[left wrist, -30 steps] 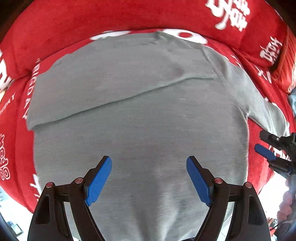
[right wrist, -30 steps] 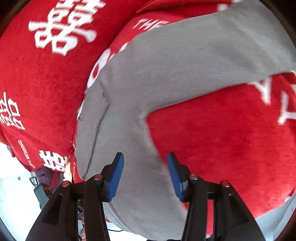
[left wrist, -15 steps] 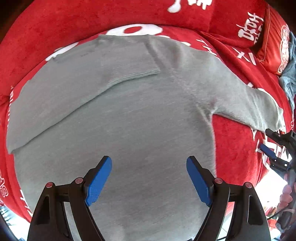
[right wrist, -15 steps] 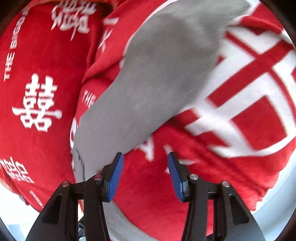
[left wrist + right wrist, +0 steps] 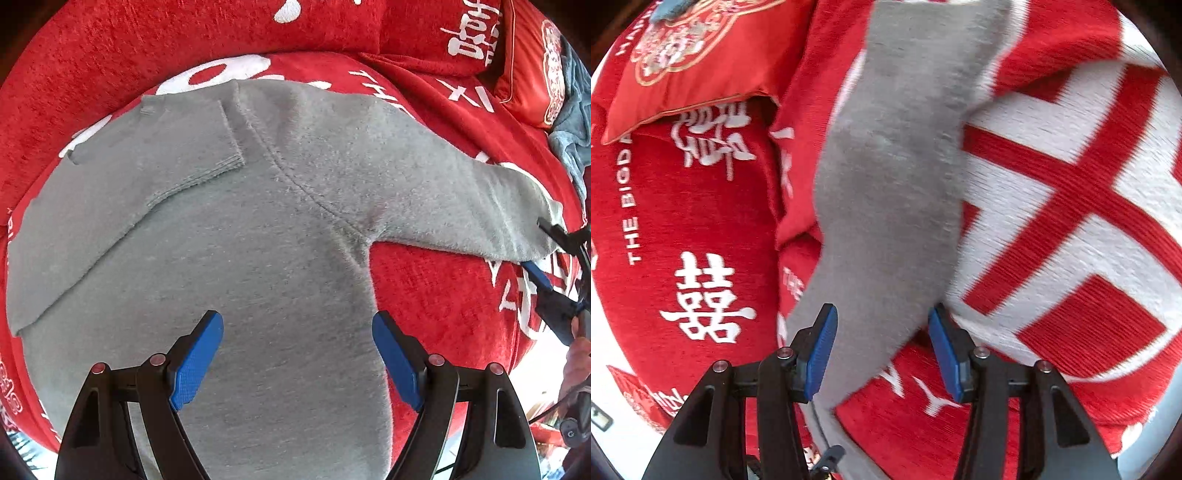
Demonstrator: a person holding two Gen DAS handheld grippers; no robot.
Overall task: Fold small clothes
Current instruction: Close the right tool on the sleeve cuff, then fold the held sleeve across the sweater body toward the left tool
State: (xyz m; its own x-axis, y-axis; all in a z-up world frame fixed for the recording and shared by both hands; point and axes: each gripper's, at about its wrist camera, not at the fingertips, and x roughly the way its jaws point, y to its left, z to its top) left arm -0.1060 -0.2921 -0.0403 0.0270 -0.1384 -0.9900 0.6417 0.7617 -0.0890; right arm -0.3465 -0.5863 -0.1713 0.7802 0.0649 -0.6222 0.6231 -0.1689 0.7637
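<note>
Right wrist view: right gripper (image 5: 882,347) fingers, just opening, straddle the grey sweater's sleeve (image 5: 886,192) ungripped.

Your left gripper (image 5: 297,354) and right gripper (image 5: 882,345) match: black frames, blue ribbed fingers (image 5: 197,363), red-capped screws (image 5: 159,358).

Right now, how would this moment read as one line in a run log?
step: second sleeve fold | left gripper: open above grey sweater | right gripper: open, jaws just widened, astride outstretched sleeve | other sleeve: folded

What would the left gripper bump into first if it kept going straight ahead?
Most likely the body of the grey sweater, lying flat on the red blanket. The left gripper is open, with nothing between.
</note>
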